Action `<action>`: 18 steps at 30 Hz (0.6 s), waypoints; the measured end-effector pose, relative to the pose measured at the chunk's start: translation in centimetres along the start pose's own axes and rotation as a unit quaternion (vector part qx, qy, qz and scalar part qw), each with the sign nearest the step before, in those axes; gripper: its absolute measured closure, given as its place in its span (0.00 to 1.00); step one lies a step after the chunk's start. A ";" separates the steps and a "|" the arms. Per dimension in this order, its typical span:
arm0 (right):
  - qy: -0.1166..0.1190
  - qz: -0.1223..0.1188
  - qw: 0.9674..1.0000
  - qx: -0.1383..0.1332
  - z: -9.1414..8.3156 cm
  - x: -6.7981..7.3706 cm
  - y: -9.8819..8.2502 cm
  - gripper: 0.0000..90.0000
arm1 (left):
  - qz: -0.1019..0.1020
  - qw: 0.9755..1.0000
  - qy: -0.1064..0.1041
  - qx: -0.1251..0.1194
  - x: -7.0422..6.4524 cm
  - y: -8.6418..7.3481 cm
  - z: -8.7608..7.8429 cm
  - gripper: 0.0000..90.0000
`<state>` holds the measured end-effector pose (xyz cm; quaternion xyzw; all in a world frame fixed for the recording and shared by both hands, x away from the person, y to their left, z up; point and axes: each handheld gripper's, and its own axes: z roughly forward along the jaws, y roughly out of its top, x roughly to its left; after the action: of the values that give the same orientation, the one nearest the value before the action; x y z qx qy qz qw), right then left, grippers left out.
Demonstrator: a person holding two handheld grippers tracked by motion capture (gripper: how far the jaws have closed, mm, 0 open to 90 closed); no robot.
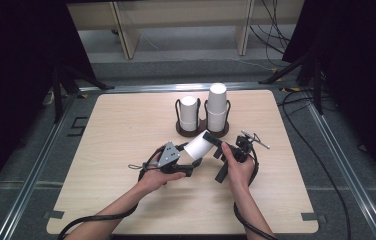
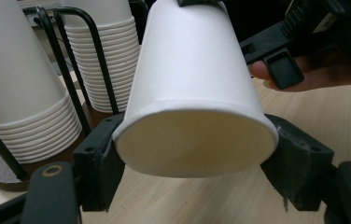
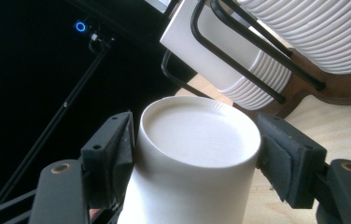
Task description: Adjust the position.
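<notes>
Two grippers hold one white paper cup [image 1: 199, 146] between them above the wooden table [image 1: 126, 130], just toward six o'clock from the cup holder [image 1: 202, 129]. The left gripper [image 1: 192, 161] is clamped on the cup's wide open rim; in the left gripper view its jaws press that rim [image 2: 197, 140] from both sides. The right gripper [image 1: 215, 141] grips the narrow closed base, and the right gripper view shows the recessed bottom [image 3: 200, 133] squeezed between its jaws.

No readable writing shows on the cup or the stacks.

The dark-based wire holder carries two stacks of upturned cups: a shorter stack [image 1: 188, 113] toward nine o'clock and a taller stack [image 1: 217, 106] toward three o'clock.

The left gripper view shows a fingertip [image 2: 263, 74] of the other hand on the right gripper's body. The right gripper view catches a small blue ring light [image 3: 80, 26] in the dark background.
</notes>
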<state>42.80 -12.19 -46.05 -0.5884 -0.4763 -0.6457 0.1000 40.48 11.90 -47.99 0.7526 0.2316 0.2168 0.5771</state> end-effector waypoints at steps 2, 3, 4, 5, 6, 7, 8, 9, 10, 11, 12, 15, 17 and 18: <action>-0.004 -0.021 1.000 -0.006 0.1 -0.2 0.0 0.32 | -0.001 1.000 -0.001 -0.002 0.0 0.0 0.0 0.31; -0.004 -0.024 1.000 -0.007 0.1 -0.2 0.0 0.32 | -0.001 1.000 -0.002 -0.001 0.0 0.0 -0.1 0.31; 0.000 -0.018 1.000 -0.002 0.0 0.0 0.0 0.30 | -0.002 1.000 -0.006 0.002 0.1 0.0 -0.1 0.31; 0.000 -0.018 1.000 -0.002 0.0 0.0 0.0 0.30 | -0.002 1.000 -0.006 0.003 0.1 0.0 -0.1 0.31; -0.001 -0.035 0.999 -0.006 0.0 -0.1 0.1 0.29 | -0.002 1.000 -0.009 0.004 0.1 0.0 -0.2 0.31; 0.000 -0.043 0.999 -0.009 0.1 -0.1 0.1 0.28 | -0.003 1.000 -0.011 0.003 0.1 0.1 -0.2 0.31; 0.005 -0.038 0.999 -0.013 0.1 0.0 0.1 0.28 | -0.004 1.000 -0.012 0.002 0.2 0.1 -0.2 0.31; -0.002 -0.055 0.998 -0.023 0.1 -0.1 0.2 0.28 | -0.005 1.000 -0.015 0.006 0.2 0.1 -0.3 0.31; 0.003 -0.055 0.998 -0.026 0.1 0.0 0.2 0.28 | -0.006 1.000 -0.016 0.005 0.2 0.1 -0.3 0.31; 0.006 -0.059 0.998 -0.034 0.1 0.1 0.2 0.28 | -0.007 1.000 -0.016 0.003 0.2 0.1 -0.4 0.31; 0.005 -0.066 0.997 -0.034 0.1 0.2 0.3 0.27 | -0.008 1.000 -0.019 0.004 0.2 0.1 -0.4 0.32; 0.018 -0.060 0.997 -0.035 -0.1 0.4 0.3 0.26 | -0.009 1.000 -0.020 0.009 0.4 0.0 -0.7 0.32; 0.013 -0.078 0.996 -0.041 -0.1 0.3 0.4 0.26 | -0.012 1.000 -0.021 0.008 0.5 0.0 -0.7 0.32; 0.015 -0.062 0.997 -0.034 -0.3 0.6 0.4 0.27 | -0.013 1.000 -0.022 0.008 0.6 -0.1 -0.8 0.32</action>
<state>42.72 -12.36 -45.33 -0.5509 -0.4881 -0.6754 0.0466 40.46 12.92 -47.85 0.7586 0.2304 0.1904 0.5789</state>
